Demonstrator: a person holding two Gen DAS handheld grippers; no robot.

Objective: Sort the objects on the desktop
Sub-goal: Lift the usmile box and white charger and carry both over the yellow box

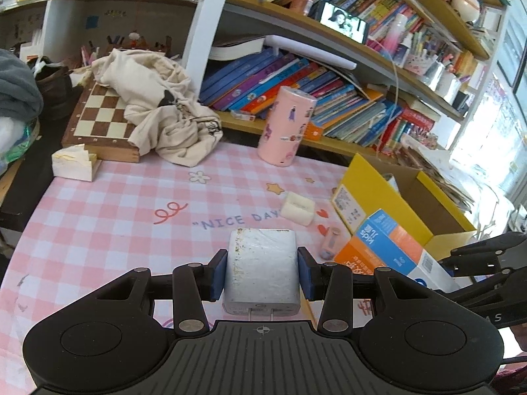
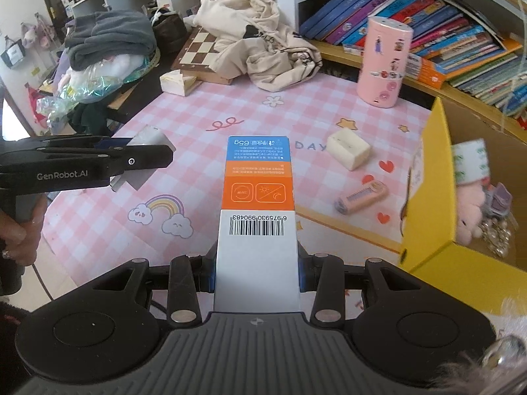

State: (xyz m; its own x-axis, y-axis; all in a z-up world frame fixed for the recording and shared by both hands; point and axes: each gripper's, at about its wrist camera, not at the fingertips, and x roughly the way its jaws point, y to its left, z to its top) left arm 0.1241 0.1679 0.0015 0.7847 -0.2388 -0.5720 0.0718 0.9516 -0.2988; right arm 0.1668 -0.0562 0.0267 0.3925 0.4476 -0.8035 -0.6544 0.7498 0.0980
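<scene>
Tabletop (image 1: 108, 217) under a pink checked mat carries the loose things, and both tools hang above its near edge. The left tool (image 1: 262, 271) has its blue pads pressed against the two sides of a white charger (image 1: 262, 263), which it holds lifted off the mat with its prong end toward the camera. In the right wrist view this tool (image 2: 145, 156) reaches in level from the left, and the hand (image 2: 14, 240) gripping its handle shows at the left edge. The right tool (image 2: 257, 275) is closed on the white end of a long carton (image 2: 257, 191), white, orange and blue, with a barcode facing up; the carton points straight away from the camera, over the middle of the mat. In the left wrist view the same carton (image 1: 392, 250) lies just right of the charger, beside the near flap of the yellow box (image 1: 362, 177).

On the mat beyond, a cream block (image 2: 349, 148) lies near the "DAY" lettering, and a small pink and lilac item (image 2: 360, 196) lies nearer, both left of the yellow box (image 2: 431, 171). Inside the box sit a pink plush (image 2: 471, 210) and a roll with green print (image 2: 471, 161). A pink cylinder (image 2: 383, 62) stands upright at the far side, before the shelf of books (image 2: 428, 19).
</scene>
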